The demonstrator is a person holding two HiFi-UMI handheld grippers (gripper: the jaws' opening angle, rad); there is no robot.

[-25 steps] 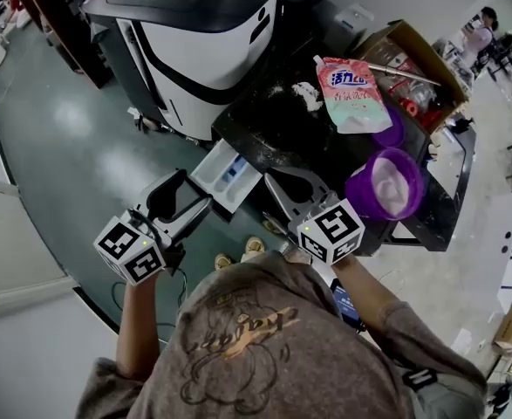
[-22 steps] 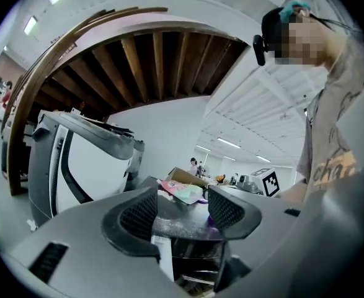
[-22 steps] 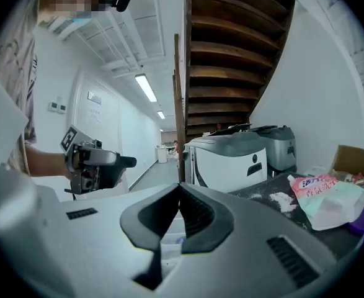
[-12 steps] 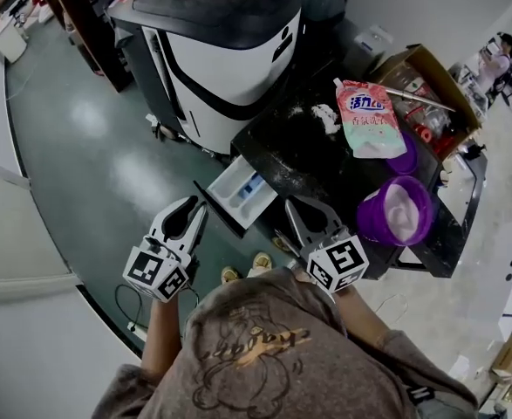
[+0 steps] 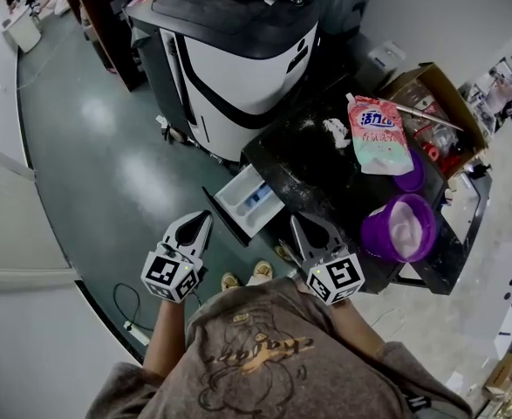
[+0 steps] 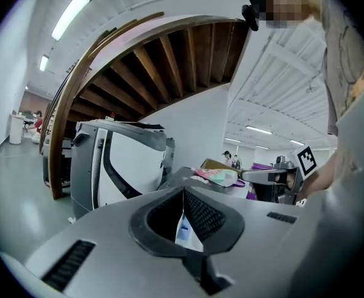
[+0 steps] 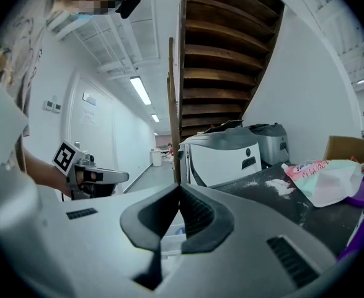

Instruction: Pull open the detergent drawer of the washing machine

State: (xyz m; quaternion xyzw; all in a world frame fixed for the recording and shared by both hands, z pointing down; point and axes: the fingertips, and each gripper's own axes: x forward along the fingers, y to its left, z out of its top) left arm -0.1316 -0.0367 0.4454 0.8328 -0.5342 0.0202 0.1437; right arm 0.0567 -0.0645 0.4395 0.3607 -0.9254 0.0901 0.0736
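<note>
The white detergent drawer (image 5: 242, 197) stands pulled out from the front of the black-topped washing machine (image 5: 312, 168), and a blue insert shows inside it. My left gripper (image 5: 206, 220) hangs just left of and below the drawer, apart from it. Its jaws have just been closing and now meet with nothing between them. My right gripper (image 5: 296, 222) is at the machine's front edge, right of the drawer, shut and empty. In the left gripper view the gripper (image 6: 183, 191) points at the drawer (image 6: 182, 231). The right gripper view shows its own gripper (image 7: 180, 186) shut before the drawer (image 7: 168, 236).
On the machine's dusty top lie a pink detergent pouch (image 5: 376, 136) and a purple tub (image 5: 399, 227). A cardboard box (image 5: 430, 94) sits behind them. A big white and black unit (image 5: 238, 51) stands at the far left. A cable (image 5: 125, 312) lies on the green floor.
The left gripper's jaws went from wide open to shut. Both grippers sank and drew back from the open drawer toward the person. The drawer stays out.
</note>
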